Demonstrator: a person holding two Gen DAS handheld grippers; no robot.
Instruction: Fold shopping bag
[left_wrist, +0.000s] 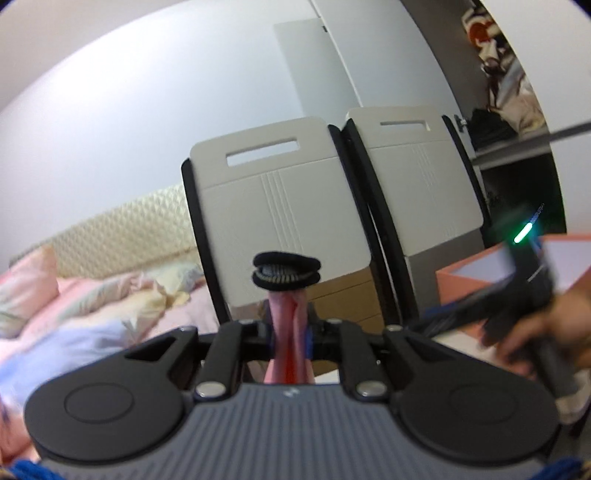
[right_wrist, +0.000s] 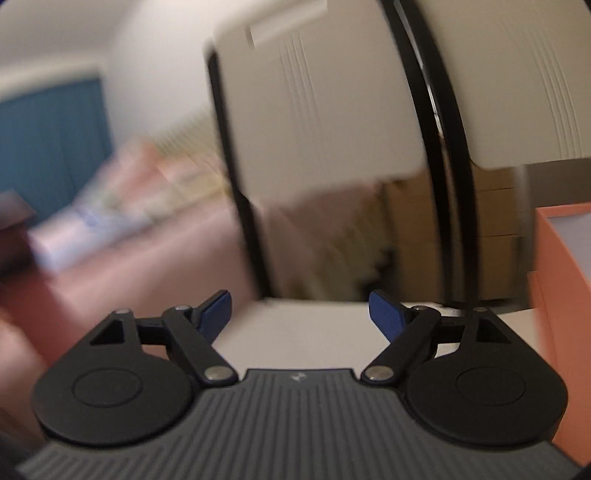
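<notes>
The pink shopping bag (left_wrist: 286, 321) is bunched into a narrow upright strip. My left gripper (left_wrist: 290, 334) is shut on it, blue pads pressing both sides. A black-rimmed, ribbed loop (left_wrist: 285, 273) caps the strip above the jaws. In the right wrist view my right gripper (right_wrist: 301, 314) stands wide open over the white tabletop (right_wrist: 295, 336), with nothing between its blue pads (right_wrist: 218, 310). That view is blurred and shows no bag. At the right edge of the left wrist view a hand (left_wrist: 550, 328) holds a blurred dark gripper body.
Two beige folding chairs with black frames (left_wrist: 280, 206) (left_wrist: 417, 177) stand just behind the table. An orange box (right_wrist: 561, 295) sits on the right. A bed with pink bedding (left_wrist: 92, 306) lies to the left, and a blue curtain (right_wrist: 51, 147) hangs beyond it.
</notes>
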